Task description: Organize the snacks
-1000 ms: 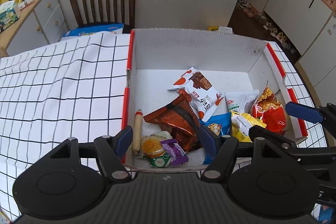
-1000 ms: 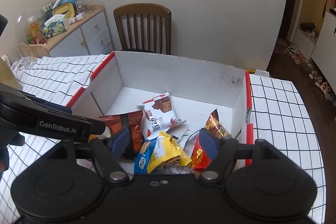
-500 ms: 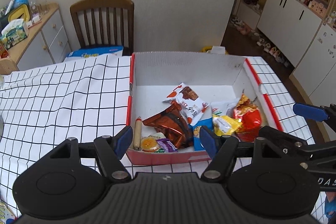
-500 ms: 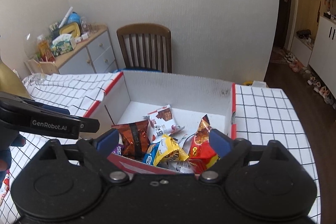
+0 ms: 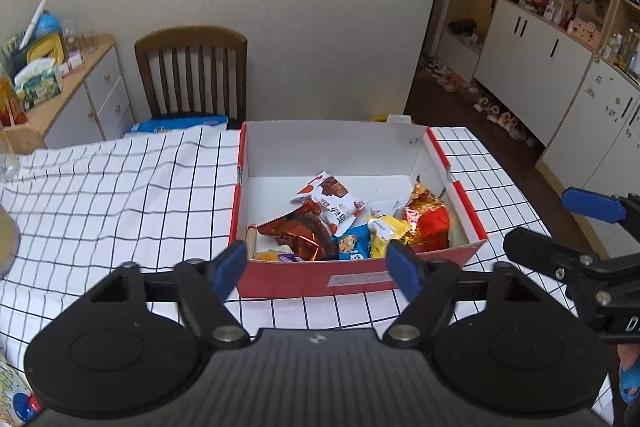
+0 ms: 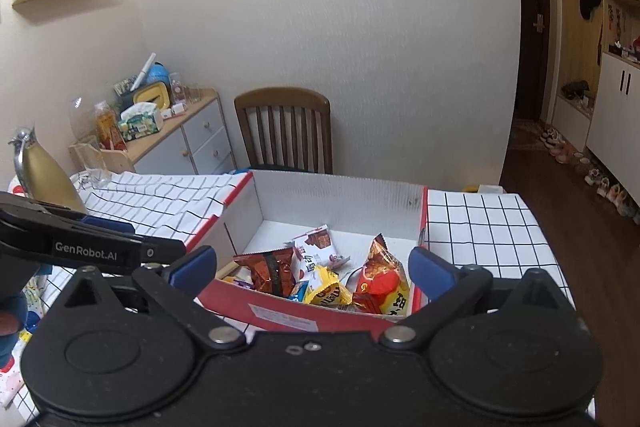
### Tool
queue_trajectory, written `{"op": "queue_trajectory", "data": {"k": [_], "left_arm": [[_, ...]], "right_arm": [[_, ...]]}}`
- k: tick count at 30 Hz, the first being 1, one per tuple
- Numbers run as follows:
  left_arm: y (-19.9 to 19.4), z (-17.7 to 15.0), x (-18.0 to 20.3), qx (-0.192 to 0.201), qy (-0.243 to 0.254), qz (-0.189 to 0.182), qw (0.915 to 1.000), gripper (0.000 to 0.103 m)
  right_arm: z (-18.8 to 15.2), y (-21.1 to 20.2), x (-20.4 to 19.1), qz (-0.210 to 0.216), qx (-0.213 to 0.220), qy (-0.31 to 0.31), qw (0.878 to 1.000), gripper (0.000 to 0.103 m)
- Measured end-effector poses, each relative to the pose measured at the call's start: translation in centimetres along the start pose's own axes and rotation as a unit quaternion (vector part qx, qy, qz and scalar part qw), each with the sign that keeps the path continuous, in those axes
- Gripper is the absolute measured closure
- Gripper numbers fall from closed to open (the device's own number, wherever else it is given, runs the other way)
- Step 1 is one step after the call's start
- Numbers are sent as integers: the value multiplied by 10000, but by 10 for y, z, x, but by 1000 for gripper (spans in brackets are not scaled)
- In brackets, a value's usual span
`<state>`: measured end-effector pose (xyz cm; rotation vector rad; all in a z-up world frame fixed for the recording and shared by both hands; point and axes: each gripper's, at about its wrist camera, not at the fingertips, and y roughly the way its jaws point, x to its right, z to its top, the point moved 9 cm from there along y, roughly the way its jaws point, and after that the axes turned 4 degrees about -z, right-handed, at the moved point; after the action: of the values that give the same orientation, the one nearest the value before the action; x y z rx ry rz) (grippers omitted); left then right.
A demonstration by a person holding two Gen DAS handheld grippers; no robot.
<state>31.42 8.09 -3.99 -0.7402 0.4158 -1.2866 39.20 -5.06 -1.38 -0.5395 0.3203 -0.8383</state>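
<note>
On a table [image 5: 120,195] covered by a white cloth with a black grid sits a red-sided box [image 5: 360,277] with a white inside, its top uncovered. Snacks lie piled in the near half of the box; the far half shows bare white floor.

Both grippers hover above the table on the near side of the box, apart from it and from the snacks. The left gripper [image 5: 316,263] has its blue-tipped jaws opening, with nothing held between them (only the box's near wall shows through the gap). The right gripper [image 6: 312,265] has its jaws opening too, spread very wide and empty. From the left wrist view, the right gripper appears at the right edge, just beside the box's right corner.

Inside the box, a shiny brown packet [image 5: 298,233] lies toward the left, with a white packet [image 5: 332,199] printed with a brown picture resting partly over it. A blue packet [image 5: 354,245] and a yellow packet [image 5: 386,233] lie side by side at the near wall. A red and gold bag [image 5: 426,217] stands tilted at the right. A thin tan stick [image 5: 251,239] lies along the left wall.

Beyond the table stand a wooden chair [image 5: 192,75] against the wall and a low cabinet [image 5: 80,95] with clutter on top.
</note>
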Motion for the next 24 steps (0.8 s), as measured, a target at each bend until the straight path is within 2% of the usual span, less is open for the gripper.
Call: {"op": "queue_trajectory", "data": {"k": [4,8,10,17,24], "left_arm": [[-17,-4,7,207,195,95,9996,19],[-29,-10,13,322,207,98,9992,11],[-33,-13,14,325,186,81,9993,3],[-49,-19,17,415,-73,-19,9991,2],[-64,-23,24,545,-23,79,9985,2]], "right_arm": [[0,-16,-1,-21,131,7,9999,0],[-3,-30,-1,-46,227,14,9997,0],[-4,-37,-1,-59,287,19,9996,0],[-9,-59,1,-147,510,-28,9986,0],[-15,-70,4,-170,551,119,9983,0]]}}
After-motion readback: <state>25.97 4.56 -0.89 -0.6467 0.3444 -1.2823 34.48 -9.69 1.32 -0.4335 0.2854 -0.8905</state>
